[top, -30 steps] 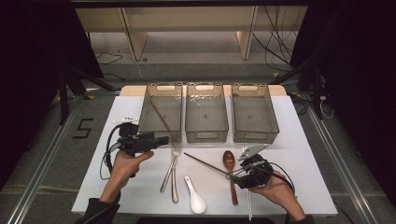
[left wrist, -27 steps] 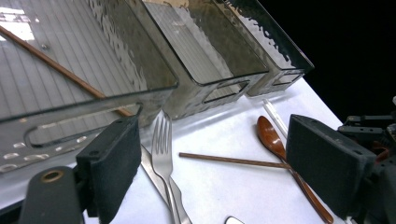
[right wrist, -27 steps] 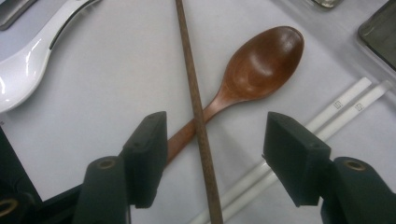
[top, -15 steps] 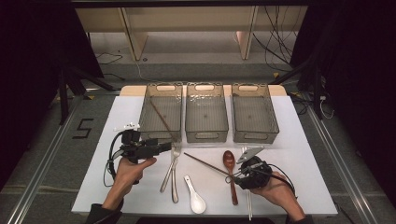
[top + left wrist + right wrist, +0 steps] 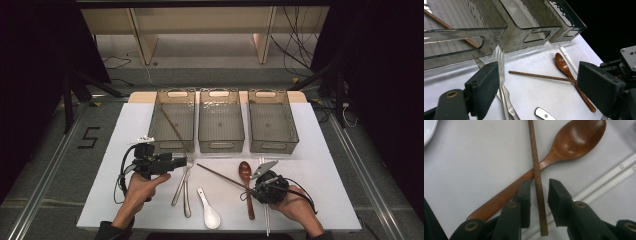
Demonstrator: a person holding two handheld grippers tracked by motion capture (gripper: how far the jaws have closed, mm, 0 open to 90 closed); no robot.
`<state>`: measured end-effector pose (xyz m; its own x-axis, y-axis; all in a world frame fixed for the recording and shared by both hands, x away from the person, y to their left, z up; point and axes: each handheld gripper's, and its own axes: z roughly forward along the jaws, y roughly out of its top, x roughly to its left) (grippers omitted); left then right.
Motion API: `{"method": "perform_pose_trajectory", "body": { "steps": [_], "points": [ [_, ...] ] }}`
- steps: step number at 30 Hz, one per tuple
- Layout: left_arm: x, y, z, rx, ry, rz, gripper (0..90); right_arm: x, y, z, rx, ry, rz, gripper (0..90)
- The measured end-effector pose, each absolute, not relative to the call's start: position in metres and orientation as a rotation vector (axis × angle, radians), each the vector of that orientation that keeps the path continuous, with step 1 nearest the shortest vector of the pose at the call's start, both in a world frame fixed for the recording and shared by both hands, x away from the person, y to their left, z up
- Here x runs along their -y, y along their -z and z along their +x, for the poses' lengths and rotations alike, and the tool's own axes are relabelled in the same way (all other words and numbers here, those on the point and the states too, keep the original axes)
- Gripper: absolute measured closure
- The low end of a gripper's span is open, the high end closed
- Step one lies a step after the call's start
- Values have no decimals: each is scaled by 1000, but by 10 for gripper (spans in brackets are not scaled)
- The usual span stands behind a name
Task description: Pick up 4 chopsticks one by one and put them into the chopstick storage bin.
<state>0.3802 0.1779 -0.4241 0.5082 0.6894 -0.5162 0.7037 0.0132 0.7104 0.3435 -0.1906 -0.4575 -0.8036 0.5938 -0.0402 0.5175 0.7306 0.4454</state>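
right gripper (image 5: pixel 538 192): jaws just closing, straddling a thin brown wooden chopstick (image 5: pixel 536 170), pads not yet pressing | chopstick: lies on the white table (image 5: pixel 320 150) across a brown wooden spoon (image 5: pixel 564 147) | left gripper (image 5: pixel 539 85): jaws wide apart, empty

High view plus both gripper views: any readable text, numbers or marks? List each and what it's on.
"5": dark numeral on the floor, left of the table.
Small dark marks on the white chopsticks in the right gripper view: too small to read.
Nothing else legible.
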Motion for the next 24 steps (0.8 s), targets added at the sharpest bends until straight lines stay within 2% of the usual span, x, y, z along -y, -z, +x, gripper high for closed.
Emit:
{"method": "perform_pose_trajectory", "body": {
  "steps": [8, 15, 24],
  "points": [
    [-176, 426, 380, -1197, 23, 1697, 180, 188, 462, 343, -2763, -595, 865, 832],
    [-175, 428, 379, -1205, 28, 1698, 180, 187, 461, 341, -2761, -586, 831, 846],
    [-171, 429, 377, -1211, 47, 1690, 180, 190, 440, 335, -2690, -744, 827, 848]
  ]
}}
